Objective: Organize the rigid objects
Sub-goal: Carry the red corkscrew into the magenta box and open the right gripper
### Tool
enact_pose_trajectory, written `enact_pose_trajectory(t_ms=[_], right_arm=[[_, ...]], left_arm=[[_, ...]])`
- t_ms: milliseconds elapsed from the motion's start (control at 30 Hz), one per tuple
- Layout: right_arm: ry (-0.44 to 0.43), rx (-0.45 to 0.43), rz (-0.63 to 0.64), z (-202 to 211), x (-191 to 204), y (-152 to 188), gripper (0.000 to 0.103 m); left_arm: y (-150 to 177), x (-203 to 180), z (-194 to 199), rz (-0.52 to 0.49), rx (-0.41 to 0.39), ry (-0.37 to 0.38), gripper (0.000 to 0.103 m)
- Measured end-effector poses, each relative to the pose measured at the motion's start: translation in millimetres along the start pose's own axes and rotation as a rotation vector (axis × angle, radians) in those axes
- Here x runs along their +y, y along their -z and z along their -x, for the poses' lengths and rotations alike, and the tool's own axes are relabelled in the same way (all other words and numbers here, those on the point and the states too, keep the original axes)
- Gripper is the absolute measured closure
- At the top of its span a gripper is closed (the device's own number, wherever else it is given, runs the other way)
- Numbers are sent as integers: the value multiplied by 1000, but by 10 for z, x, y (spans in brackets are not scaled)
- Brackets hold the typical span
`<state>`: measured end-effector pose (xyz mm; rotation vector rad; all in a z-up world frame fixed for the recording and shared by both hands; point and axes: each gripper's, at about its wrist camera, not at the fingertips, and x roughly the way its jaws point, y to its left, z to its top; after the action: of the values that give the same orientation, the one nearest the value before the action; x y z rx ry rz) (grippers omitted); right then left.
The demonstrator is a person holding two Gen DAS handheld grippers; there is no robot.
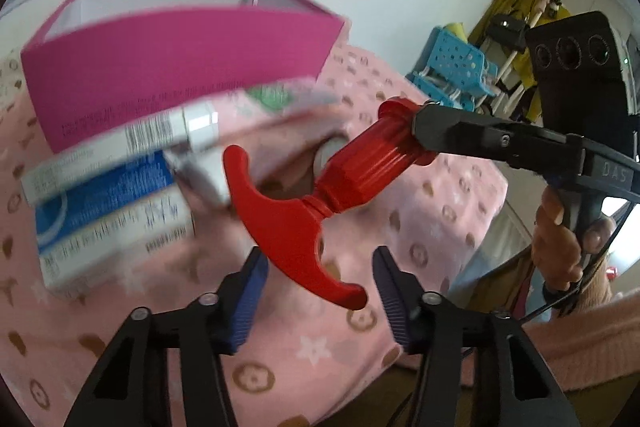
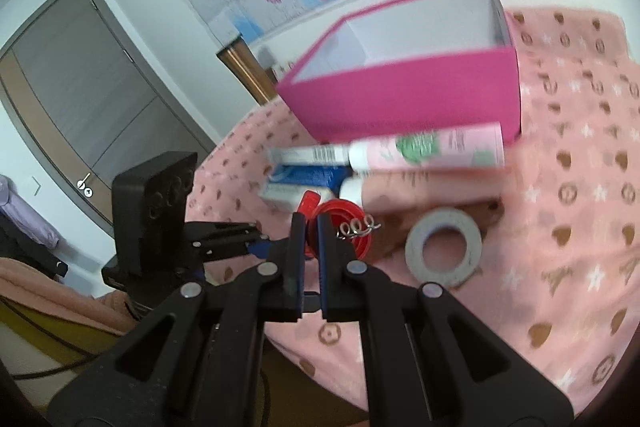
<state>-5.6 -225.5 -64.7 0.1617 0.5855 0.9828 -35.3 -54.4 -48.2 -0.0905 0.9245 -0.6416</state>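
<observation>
The right gripper (image 1: 416,125) is clamped on the round ribbed end of a red plastic tool (image 1: 320,195) and holds it in the air above the pink patterned blanket (image 1: 420,227). The tool has a ribbed barrel and a curved T-shaped crosspiece at its other end. In the left wrist view that crosspiece hangs between the blue-padded fingers of the left gripper (image 1: 318,291); its jaws stand narrowly apart and the pads do not seem to press on the plastic, though motion blur makes contact hard to judge. Seen from the right wrist view, the right gripper's jaws are nearly together on the tool's end. Behind the tool an open pink box (image 2: 404,95) stands on the blanket. Just in front of it lie a pink-and-green tube (image 2: 432,147) and a blue-and-white carton (image 1: 108,203). A grey roll of tape (image 2: 444,247) lies flat nearby
</observation>
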Motion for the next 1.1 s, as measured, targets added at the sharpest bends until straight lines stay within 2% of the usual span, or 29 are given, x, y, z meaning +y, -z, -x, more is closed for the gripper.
enact_pose_trajectory(t_ms=[267,500,600,867,1033,1100], right_arm=[[39,-113,54,161,-37,-580,96],[54,-164,17,144,-323,-1089,96],[51,-169,-15,88,-471,-1230,96],[79,-96,-91,-227,-870,-1432,96],[144,-40,-101,-395,-1003,-1472,94],[204,-13,-97,-462,-1049,-1477,93]], left_arm=[[-685,-24,233,-95,-121,-93,54],[-1322,152,191,-113,-137,-137,54],[-1495,268,160,-101,-133,-147,54],[-1725,556,-174,-29,-58,-145,54],[-1748,631,-364,-12,-11,-179,54],[-1745,645,-398,-10,-4,-193,54]])
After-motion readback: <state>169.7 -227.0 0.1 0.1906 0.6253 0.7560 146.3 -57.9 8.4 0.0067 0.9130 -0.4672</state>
